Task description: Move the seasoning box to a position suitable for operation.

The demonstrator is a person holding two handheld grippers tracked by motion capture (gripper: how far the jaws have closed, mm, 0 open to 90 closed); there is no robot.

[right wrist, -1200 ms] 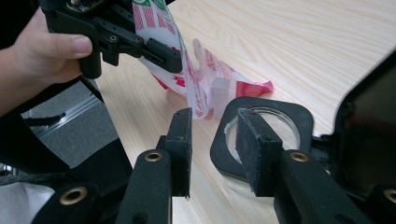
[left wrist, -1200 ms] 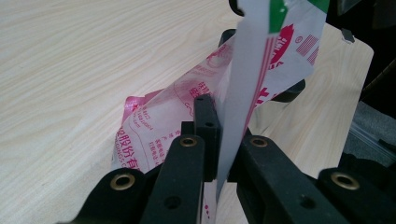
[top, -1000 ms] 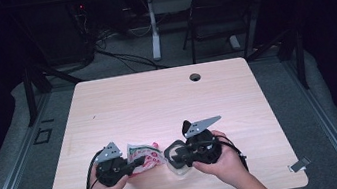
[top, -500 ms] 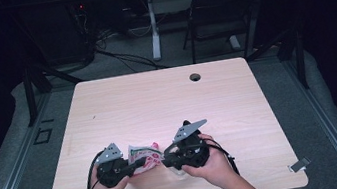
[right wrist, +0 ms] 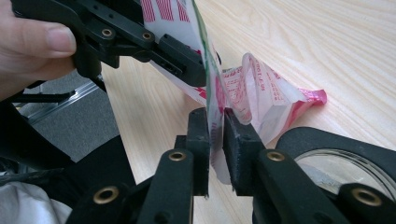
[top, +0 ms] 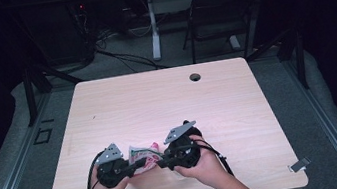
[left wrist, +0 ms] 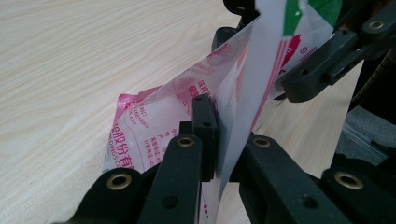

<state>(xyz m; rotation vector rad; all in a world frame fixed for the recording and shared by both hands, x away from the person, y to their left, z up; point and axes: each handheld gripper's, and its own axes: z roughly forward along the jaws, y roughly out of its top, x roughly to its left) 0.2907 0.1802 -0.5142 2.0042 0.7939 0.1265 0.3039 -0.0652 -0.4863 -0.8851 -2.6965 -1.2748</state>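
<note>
Both hands sit at the near edge of the table (top: 237,94), forearms coming in from below and grippers turned inward to face each other. The left gripper (top: 139,165) points right and the right gripper (top: 161,163) points left, their tips almost meeting over the plastic packet (top: 143,155) (white film with pink and red print, a green patch at one corner). In the left gripper view the left gripper's (left wrist: 224,140) jaws are pressed together on an edge of the packet (left wrist: 154,126), which slopes down to rest on the wood. In the right gripper view the right gripper's (right wrist: 215,133) jaws likewise pinch the film (right wrist: 261,93), with the other gripper clamped on it just beyond. The packet lies near the front edge, left of centre. Compared with a second ago, the right hand has shifted left, closing the gap to the left gripper, which has stayed put.
</note>
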